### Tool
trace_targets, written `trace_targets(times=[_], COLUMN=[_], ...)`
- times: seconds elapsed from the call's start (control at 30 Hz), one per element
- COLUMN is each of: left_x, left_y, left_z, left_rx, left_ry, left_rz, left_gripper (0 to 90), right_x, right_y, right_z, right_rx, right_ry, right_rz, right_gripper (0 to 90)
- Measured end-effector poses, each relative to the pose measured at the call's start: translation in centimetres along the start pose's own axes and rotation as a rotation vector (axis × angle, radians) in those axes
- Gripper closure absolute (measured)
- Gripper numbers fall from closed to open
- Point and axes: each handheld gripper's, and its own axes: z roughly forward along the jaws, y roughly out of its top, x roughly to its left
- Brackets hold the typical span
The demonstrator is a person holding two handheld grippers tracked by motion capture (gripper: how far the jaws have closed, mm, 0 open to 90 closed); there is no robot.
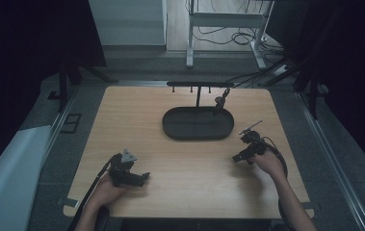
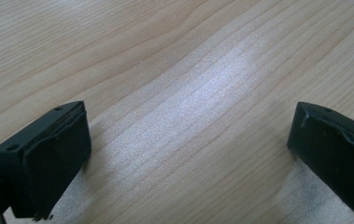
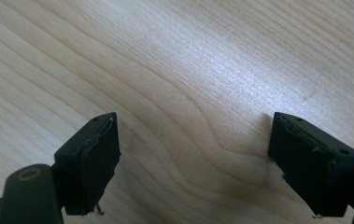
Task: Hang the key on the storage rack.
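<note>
Currently resting both grippers, left gripper (image 1: pixel 144 176) and right gripper (image 1: pixel 236 158), wide open, empty, on counter (image 1: pixel 136 120) near black tray (image 1: pixel 198 123). Tray looking rigid, light; rim judged best hold.

Likely lab: wooden table (image 1: pixel 180 154) ringed by black curtains (image 1: pixel 21 57), loose floor cables (image 1: pixel 228 36).

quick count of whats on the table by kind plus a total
grippers: 2, left and right
oval black tray: 1
black rack with hooks: 1
small dark thing hanging from the rack: 1
total: 5
</note>
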Motion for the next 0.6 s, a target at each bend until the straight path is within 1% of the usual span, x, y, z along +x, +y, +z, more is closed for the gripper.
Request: trace_targets(times=[0.07,0.1,0.13,0.2,0.23,0.27,0.33,0.37,0.4,0.43,0.47,0.5,0.6], left_x=[0.0,0.0,0.0,0.0,0.0,0.0,0.0,0.0,0.0,0.0,0.0,0.0,0.0], left_y=[0.0,0.0,0.0,0.0,0.0,0.0,0.0,0.0,0.0,0.0,0.0,0.0,0.0], left_z=[0.0,0.0,0.0,0.0,0.0,0.0,0.0,0.0,0.0,0.0,0.0,0.0,0.1], left_rx=[0.000,0.000,0.000,0.000,0.000,0.000,-0.001,-0.001,-0.002,-0.001,-0.001,-0.002,-0.001], left_ry=[0.000,0.000,0.000,0.000,0.000,0.001,0.001,0.001,0.001,0.001,0.001,0.001,0.002], left_rz=[0.000,0.000,0.000,0.000,0.000,0.000,-0.001,-0.001,-0.001,0.000,0.000,0.000,0.001], left_gripper=[0.0,0.0,0.0,0.0,0.0,0.0,0.0,0.0,0.0,0.0,0.0,0.0,0.0], right_x=[-0.2,-0.3,-0.4,-0.4,-0.4,-0.3,-0.2,-0.2,-0.1,0.0,0.0,0.0,0.2], right_y=[-0.4,-0.9,-1.2,-1.5,-1.9,-2.7,-3.5,-3.5,-3.9,-4.7,-4.7,-4.9,-5.8], right_z=[-0.4,-0.6,-0.6,-0.7,-0.8,-0.8,-0.9,-0.9,-0.9,-0.8,-0.8,-0.8,-0.6], right_rx=[-0.045,-0.069,-0.076,-0.083,-0.096,-0.123,-0.150,-0.150,-0.170,-0.204,-0.204,-0.217,-0.273], right_ry=[-0.030,-0.032,-0.033,-0.041,-0.047,-0.045,-0.054,-0.054,-0.062,-0.061,-0.061,-0.064,-0.067], right_rz=[0.024,0.032,0.042,0.044,0.041,0.042,0.039,0.039,0.034,0.033,0.033,0.031,0.039], right_gripper=[16.2,13.6,13.6,13.5,13.5,13.2,12.9,12.9,12.8,11.4,11.4,11.1,10.1])
